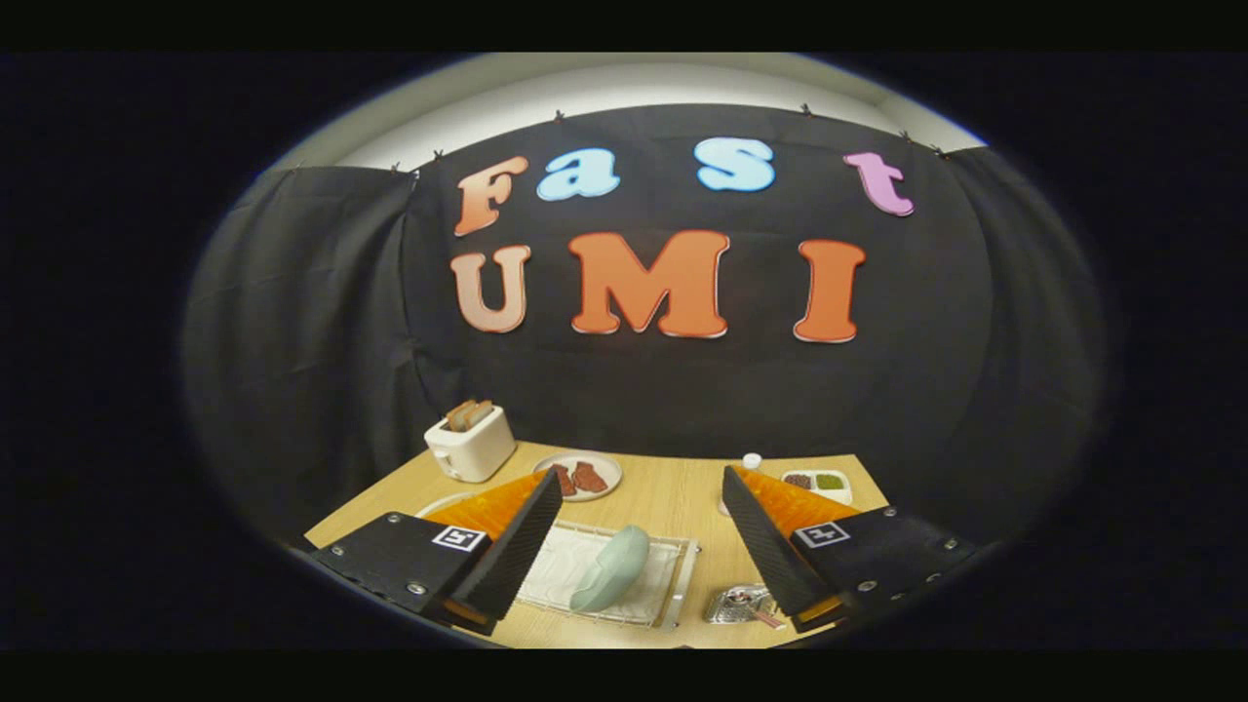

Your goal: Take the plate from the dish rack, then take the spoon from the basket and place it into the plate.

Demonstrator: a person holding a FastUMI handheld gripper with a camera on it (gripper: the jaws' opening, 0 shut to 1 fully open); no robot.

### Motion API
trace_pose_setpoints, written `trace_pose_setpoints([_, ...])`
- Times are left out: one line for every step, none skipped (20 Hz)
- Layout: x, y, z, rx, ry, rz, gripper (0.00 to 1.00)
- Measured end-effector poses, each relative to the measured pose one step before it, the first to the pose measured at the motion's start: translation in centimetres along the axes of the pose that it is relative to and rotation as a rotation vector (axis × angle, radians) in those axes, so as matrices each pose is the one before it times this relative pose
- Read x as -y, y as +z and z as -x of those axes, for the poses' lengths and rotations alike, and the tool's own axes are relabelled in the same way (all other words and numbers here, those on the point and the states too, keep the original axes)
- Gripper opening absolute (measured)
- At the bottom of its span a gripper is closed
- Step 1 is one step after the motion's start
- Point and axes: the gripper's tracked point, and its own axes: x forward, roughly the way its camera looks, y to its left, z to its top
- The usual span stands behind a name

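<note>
Gripper (642, 531) fingers spread wide, empty, above the wooden table's (673, 497) near edge; pale green glazed plate (611, 568) stands tilted on edge in the white wire dish rack (673, 595) between them — likely stiff, slick, breakable; pinch its upper rim.

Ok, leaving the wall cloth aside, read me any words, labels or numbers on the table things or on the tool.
No text can be read.
Tool, open, plate in the rack between its fingers: square markers, a pattern, no words.
Toaster: no text seen.
Bottle, basket: too small and blurred to tell.
</note>
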Motion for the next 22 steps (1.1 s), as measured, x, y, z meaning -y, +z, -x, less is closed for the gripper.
trace_pose_setpoints([-0.326,-1.324,-0.677,-0.05276,0.01207,-0.00768,0.99])
trace_pose_setpoints([-0.676,-1.321,-0.701,-0.05747,0.01649,-0.01928,0.98])
trace_pose_setpoints([-0.378,-1.118,-0.549,-0.04391,0.01283,-0.01948,0.97])
trace_pose_setpoints([-0.295,-0.918,-0.683,-0.04306,0.01068,-0.01555,0.97])
trace_pose_setpoints([-0.166,-0.860,-0.752,-0.03901,0.00540,-0.01049,0.97])
trace_pose_setpoints([-0.023,-0.769,-0.746,-0.03899,-0.00159,-0.00492,0.97])
trace_pose_setpoints([0.124,-0.892,-0.554,-0.04086,-0.00578,-0.00155,0.96])
trace_pose_setpoints([0.231,-0.738,-0.662,-0.04181,-0.00637,0.00043,0.96])
trace_pose_setpoints([0.139,-0.775,-0.812,-0.03847,-0.00526,-0.00239,0.96])
trace_pose_setpoints([-0.155,-0.874,-0.771,-0.03898,0.00120,-0.00252,0.96])
trace_pose_setpoints([-0.164,-0.881,-0.816,-0.04192,0.00215,-0.00088,0.96])
trace_pose_setpoints([-0.346,-0.851,-0.949,-0.03623,0.00837,-0.00124,0.95])
trace_pose_setpoints([-0.377,-1.019,-0.491,-0.04176,0.01036,0.00212,0.94])
trace_pose_setpoints([-0.124,-0.517,-0.624,-0.02343,-0.00351,-0.00373,0.90])
trace_pose_setpoints([0.294,-0.373,-0.913,-0.02033,-0.01007,0.00240,0.90])
trace_pose_setpoints([0.280,-0.331,-0.676,-0.01975,-0.01193,0.00189,0.88])
trace_pose_setpoints([0.135,-0.324,-0.574,-0.01375,-0.01299,0.00402,0.87])
trace_pose_setpoints([0.070,-0.038,-0.653,-0.01324,-0.00917,0.00082,0.84])
trace_pose_setpoints([-0.128,-0.093,-0.527,-0.01226,-0.00408,-0.00193,0.81])
trace_pose_setpoints([-0.207,-0.174,-0.409,-0.01309,0.00209,-0.00525,0.76])
trace_pose_setpoints([-0.304,-0.344,-0.395,-0.01549,-0.00101,-0.00717,0.74])
trace_pose_setpoints([-0.101,-0.281,-0.405,-0.01579,-0.00740,-0.00552,0.72])
